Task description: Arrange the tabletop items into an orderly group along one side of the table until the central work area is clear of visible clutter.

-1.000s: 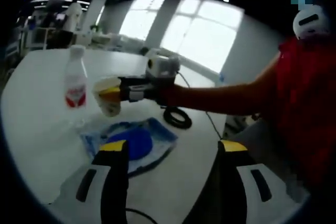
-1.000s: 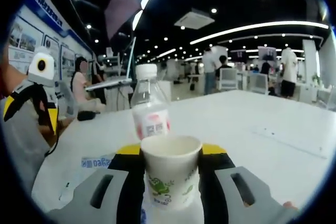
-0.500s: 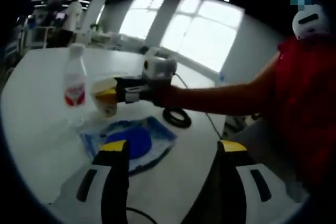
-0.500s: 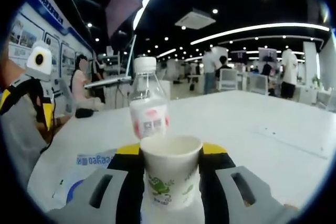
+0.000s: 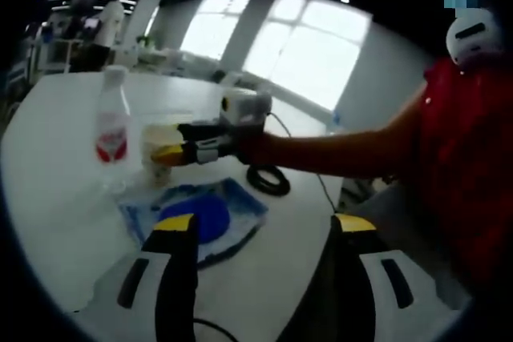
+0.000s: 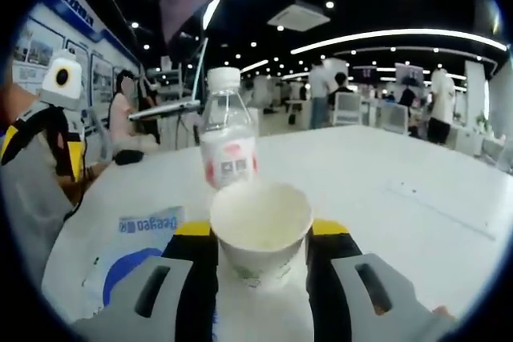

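A white paper cup (image 6: 260, 222) with a green print sits between the jaws of my right gripper (image 6: 262, 236), which is shut on it; the cup tips toward the camera, just above the white table (image 6: 385, 190). In the left gripper view the same cup (image 5: 154, 138) hangs in the right gripper (image 5: 178, 148) beside a clear bottle (image 5: 112, 122) with a red-and-white label. The bottle (image 6: 228, 140) stands upright just behind the cup. A blue-and-white plastic bag (image 5: 200, 215) lies flat in front of my left gripper (image 5: 264, 228), which is open with nothing between its fingers.
A coiled black cable (image 5: 268, 180) lies on the table (image 5: 56, 190) behind the bag. A person's red-sleeved arm (image 5: 337, 150) reaches across from the right. The bag (image 6: 132, 246) lies left of the cup, with the left gripper (image 6: 44, 158) above it. People and chairs stand far behind.
The right gripper has carried the cup lower and closer to the bottle, and the cup now tips so more of its inside shows. The left gripper stayed put.
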`<state>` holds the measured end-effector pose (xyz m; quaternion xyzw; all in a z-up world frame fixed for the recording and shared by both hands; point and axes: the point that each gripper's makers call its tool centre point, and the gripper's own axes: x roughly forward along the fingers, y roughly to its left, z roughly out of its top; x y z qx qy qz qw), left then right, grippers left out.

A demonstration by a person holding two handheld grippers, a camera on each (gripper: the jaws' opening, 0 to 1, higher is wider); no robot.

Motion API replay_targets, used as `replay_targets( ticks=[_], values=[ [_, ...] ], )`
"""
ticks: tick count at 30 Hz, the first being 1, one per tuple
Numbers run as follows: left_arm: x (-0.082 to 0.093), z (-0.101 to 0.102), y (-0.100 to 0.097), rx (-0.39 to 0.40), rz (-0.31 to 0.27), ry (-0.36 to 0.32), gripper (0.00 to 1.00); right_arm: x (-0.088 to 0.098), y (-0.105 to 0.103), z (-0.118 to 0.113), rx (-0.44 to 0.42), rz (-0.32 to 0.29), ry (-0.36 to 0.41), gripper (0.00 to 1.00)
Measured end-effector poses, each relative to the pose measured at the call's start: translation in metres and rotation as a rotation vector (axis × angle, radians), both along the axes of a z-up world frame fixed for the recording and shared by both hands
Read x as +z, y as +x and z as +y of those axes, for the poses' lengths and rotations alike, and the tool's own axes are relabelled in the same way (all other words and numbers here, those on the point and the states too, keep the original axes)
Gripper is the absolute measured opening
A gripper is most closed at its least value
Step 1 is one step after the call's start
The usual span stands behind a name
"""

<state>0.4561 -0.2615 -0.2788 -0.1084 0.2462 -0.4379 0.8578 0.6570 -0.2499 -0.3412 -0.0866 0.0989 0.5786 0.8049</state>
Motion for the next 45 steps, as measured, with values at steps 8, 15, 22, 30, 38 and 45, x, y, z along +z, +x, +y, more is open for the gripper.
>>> replay_targets(
  ticks=[8, 15, 22, 30, 38, 45],
  values=[
    [0.000, 0.002, 0.001, 0.004, -0.001, -0.006, 0.65, 0.000, 0.000, 0.002, 0.008, -0.002, -0.008, 0.41],
    [-0.001, 0.002, 0.002, 0.005, 0.001, -0.006, 0.65, 0.000, 0.001, 0.001, 0.009, 0.005, -0.011, 0.43],
    [-0.001, 0.002, 0.002, 0.008, 0.001, -0.007, 0.65, -0.002, -0.001, 0.004, 0.019, 0.002, -0.023, 0.43],
    [0.000, 0.002, 0.002, 0.010, 0.001, -0.006, 0.65, -0.005, 0.002, 0.003, 0.015, 0.012, -0.037, 0.43],
    [-0.001, 0.001, 0.002, 0.007, 0.003, -0.006, 0.65, -0.009, 0.002, 0.000, 0.009, 0.012, -0.068, 0.42],
    [-0.001, 0.000, 0.002, 0.002, 0.003, -0.005, 0.65, -0.008, 0.001, -0.006, -0.001, 0.023, -0.080, 0.44]
  ],
)
